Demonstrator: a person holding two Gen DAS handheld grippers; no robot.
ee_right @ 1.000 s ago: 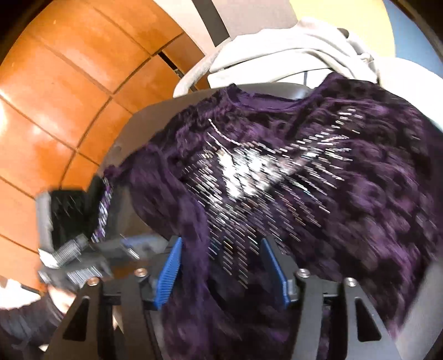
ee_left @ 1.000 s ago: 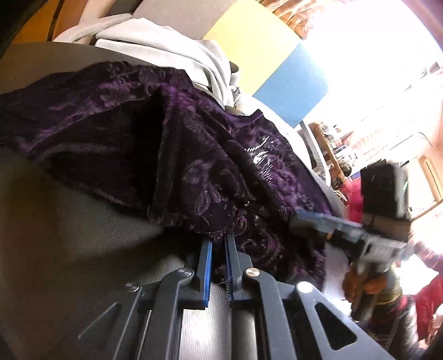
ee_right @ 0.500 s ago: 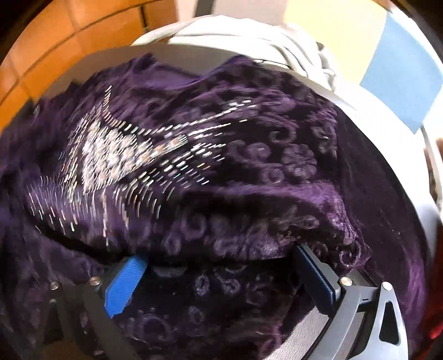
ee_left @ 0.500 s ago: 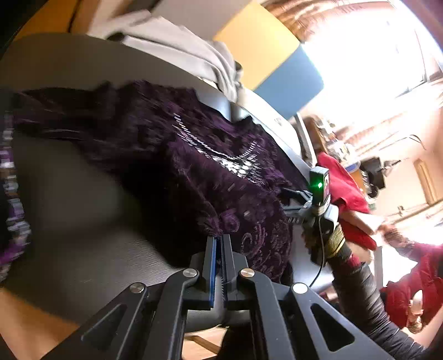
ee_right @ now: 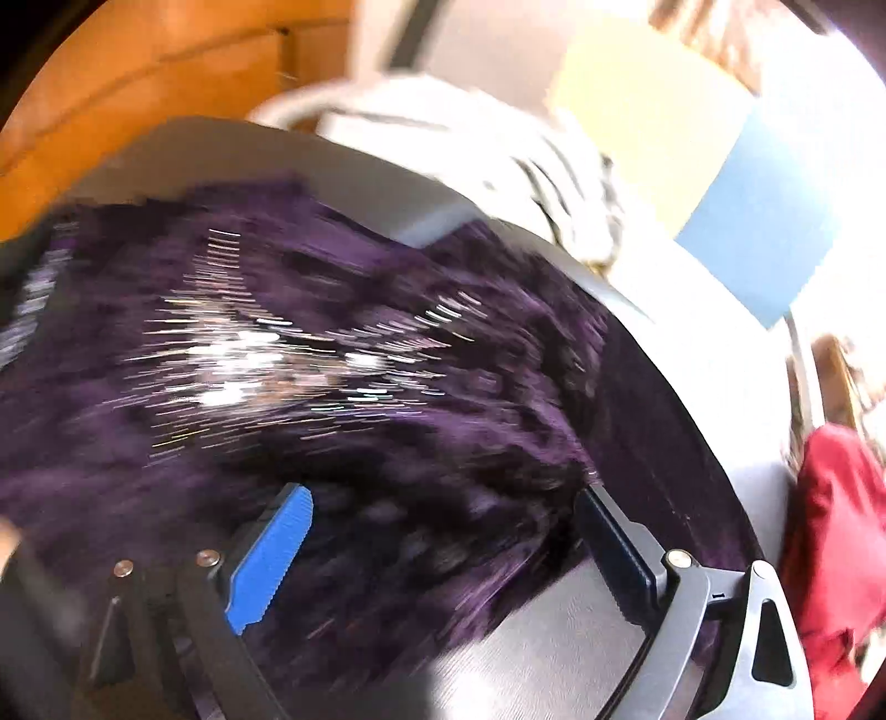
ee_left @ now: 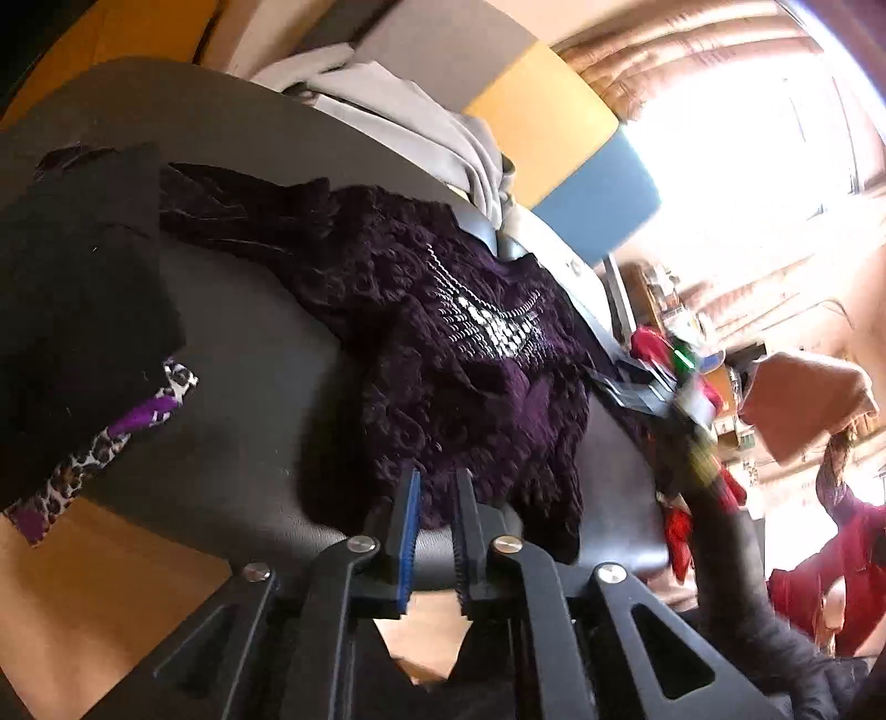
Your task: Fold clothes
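Purple velvet top hangs over the grey table edge — left claw opening narrowly, right claw wide, closing.

A grey table stands on an orange-brown floor; behind it a panel shows a grey, a yellow and a blue section; glaring daylight floods in at the right, beneath brown ceiling beams.

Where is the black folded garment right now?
In the left wrist view, the black folded garment lies at the left on the grey table, beside the purple top.
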